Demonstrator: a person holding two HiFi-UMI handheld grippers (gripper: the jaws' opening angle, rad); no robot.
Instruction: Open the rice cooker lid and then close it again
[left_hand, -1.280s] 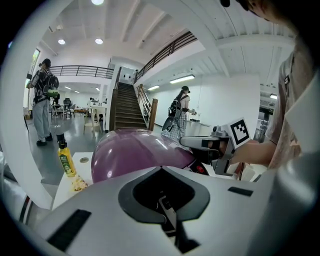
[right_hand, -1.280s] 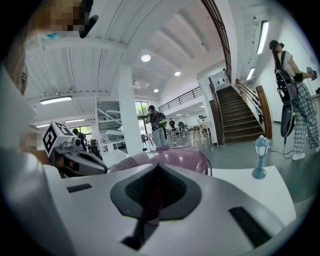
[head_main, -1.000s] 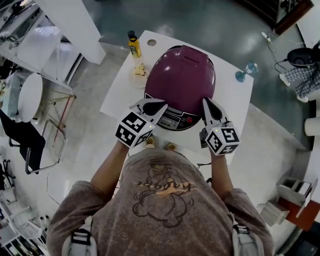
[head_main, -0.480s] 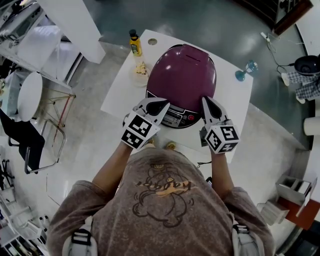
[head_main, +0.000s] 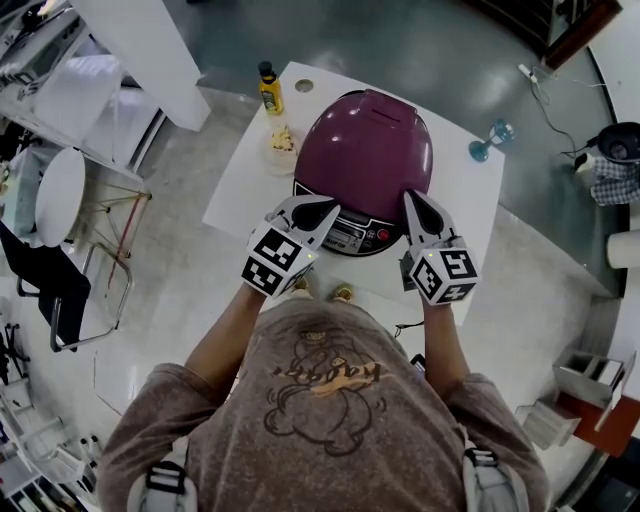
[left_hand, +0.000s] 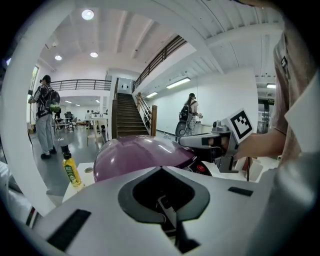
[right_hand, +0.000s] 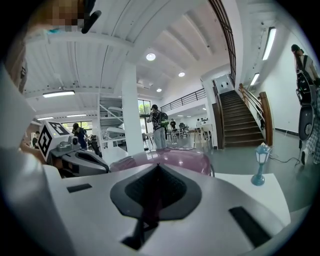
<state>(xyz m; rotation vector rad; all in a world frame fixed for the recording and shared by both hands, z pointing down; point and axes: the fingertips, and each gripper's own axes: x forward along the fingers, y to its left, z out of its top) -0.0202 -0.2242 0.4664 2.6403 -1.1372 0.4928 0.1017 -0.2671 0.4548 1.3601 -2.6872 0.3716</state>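
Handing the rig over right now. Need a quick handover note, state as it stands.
Left gripper: shut, empty, at the rice cooker's front left, by the control panel.
Right gripper: shut, empty, at its front right.
Cooker sits on the white table, lid down.
Done: can't tell whether the lid has been opened yet.
Left: if not, open it, then close it.

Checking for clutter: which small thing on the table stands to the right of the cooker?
The blue lamp figurine, alone at the table's right edge; the yellow bottle stands left of the cooker.
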